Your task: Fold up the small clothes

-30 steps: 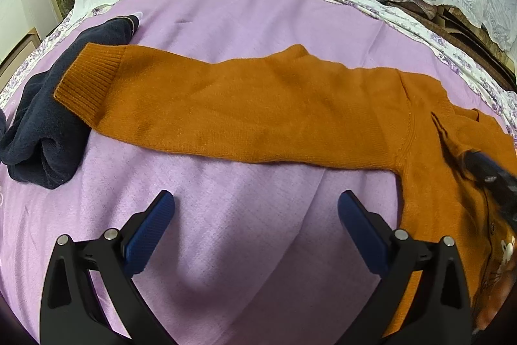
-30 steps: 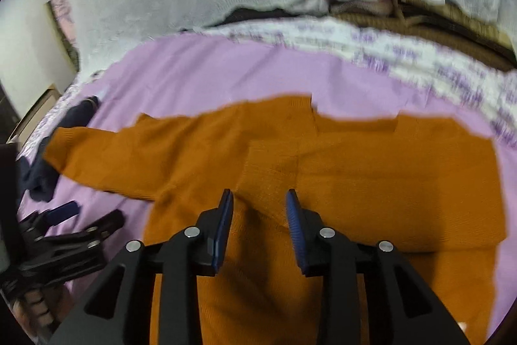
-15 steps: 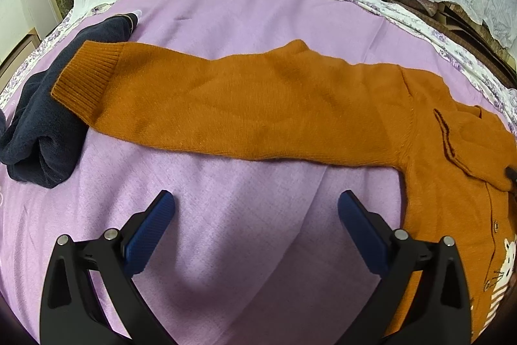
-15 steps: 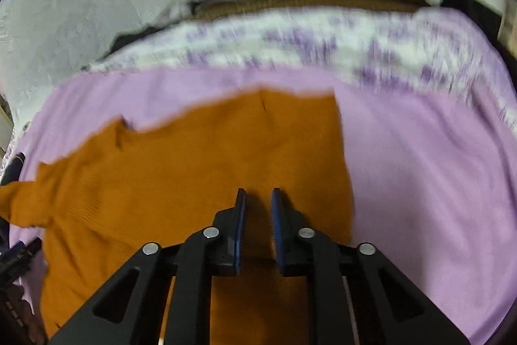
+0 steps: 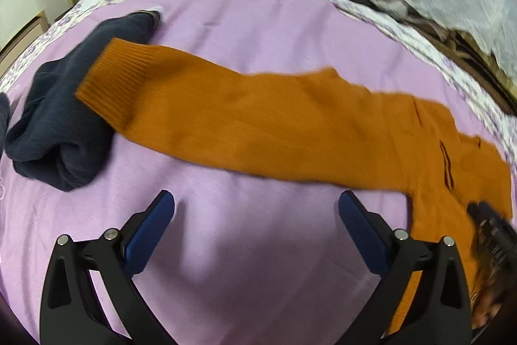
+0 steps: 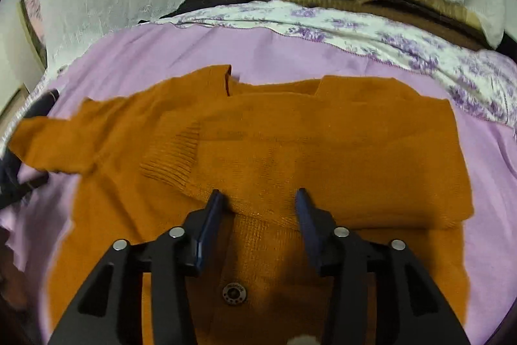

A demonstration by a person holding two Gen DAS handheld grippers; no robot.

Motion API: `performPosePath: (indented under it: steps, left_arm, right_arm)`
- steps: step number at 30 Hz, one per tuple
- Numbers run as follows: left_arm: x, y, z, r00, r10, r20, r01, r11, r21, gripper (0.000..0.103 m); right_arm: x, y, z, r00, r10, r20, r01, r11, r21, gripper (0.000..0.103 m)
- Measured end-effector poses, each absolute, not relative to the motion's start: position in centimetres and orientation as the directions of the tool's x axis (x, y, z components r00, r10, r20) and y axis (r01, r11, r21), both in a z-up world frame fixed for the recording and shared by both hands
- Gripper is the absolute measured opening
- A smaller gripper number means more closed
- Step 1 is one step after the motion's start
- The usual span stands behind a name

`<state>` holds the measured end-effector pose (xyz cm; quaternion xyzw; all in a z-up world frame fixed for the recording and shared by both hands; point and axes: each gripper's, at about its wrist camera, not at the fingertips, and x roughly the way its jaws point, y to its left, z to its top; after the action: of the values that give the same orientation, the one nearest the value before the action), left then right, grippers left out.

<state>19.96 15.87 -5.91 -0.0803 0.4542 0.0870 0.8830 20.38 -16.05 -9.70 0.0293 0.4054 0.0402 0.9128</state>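
1. Nearest, in the right wrist view: right gripper (image 6: pixel 258 199) just above the orange sweater (image 6: pixel 323 151), jaws apart after opening within the last half second, pads pressing nothing, knit lying under the gap rather than pinched in it.
2. Just ahead of those tips: right sleeve already folded across the chest, its ribbed cuff (image 6: pixel 171 157) lying flat on the body; metal snap button (image 6: pixel 234 293) visible lower down between the jaw arms.
3. Beyond that: neckline edge toward the floral sheet (image 6: pixel 387 44), lilac cover (image 6: pixel 290 54) under everything.
4. Over in the left wrist view: left gripper (image 5: pixel 255 209) wide open, empty, hovering over bare lilac cover, short of the cloth.
5. Further out: left sleeve (image 5: pixel 242 118) stretched straight and unfolded, ribbed end overlapping the dark navy garment (image 5: pixel 55 125) at the far left.
6. Likely risks from here:
   - Snagging the navy piece along with the sleeve cuff, given the overlap, and dragging both inward.
   - Disturbing the folded right sleeve if the right jaws brush it while lifting away, since the knit sits close under the pads.
   - Pinching cover fabric with the sleeve, with the left pads so near the bedding.
   - Uneven fold if the left sleeve gets gripped mid-length rather than near its cuff.
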Motion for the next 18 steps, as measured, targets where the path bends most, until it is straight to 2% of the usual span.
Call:
performPosePath:
  steps: [6,9,13,17,18]
  left_arm:
    - [20.8,22.0,-6.1,0.562,0.053,-0.826,-0.362,0.913,-0.187,0.099]
    - [20.9,23.4,-6.1,0.584,0.009,-0.811,-0.378,0.888,-0.263,0.099]
    - [20.6,22.9,-5.6,0.626,-0.082,-0.776,-0.307,0.888,-0.342,0.099]
    - [19.9,22.4,-4.6,0.669,-0.234,-0.705,-0.199,0.858,-0.474,0.099]
    - [20.0,22.3,-4.7,0.671,-0.236,-0.703,-0.203,0.853,-0.480,0.099]
  right_arm:
    - [18.2,-18.2,-8.4,0.726,0.158,-0.670,-0.027,0.979,0.201,0.048]
    - [16.3,-18.6,-7.7,0.764,0.153,-0.626,-0.026,0.978,0.207,0.030]
    - [15.2,-19.0,-7.4,0.785,0.153,-0.600,-0.022,0.975,0.221,0.028]
    - [15.7,-19.6,-7.9,0.776,0.167,-0.609,-0.004,0.966,0.260,0.028]
    - [15.7,-19.9,-8.1,0.772,0.175,-0.611,0.000,0.961,0.275,0.028]
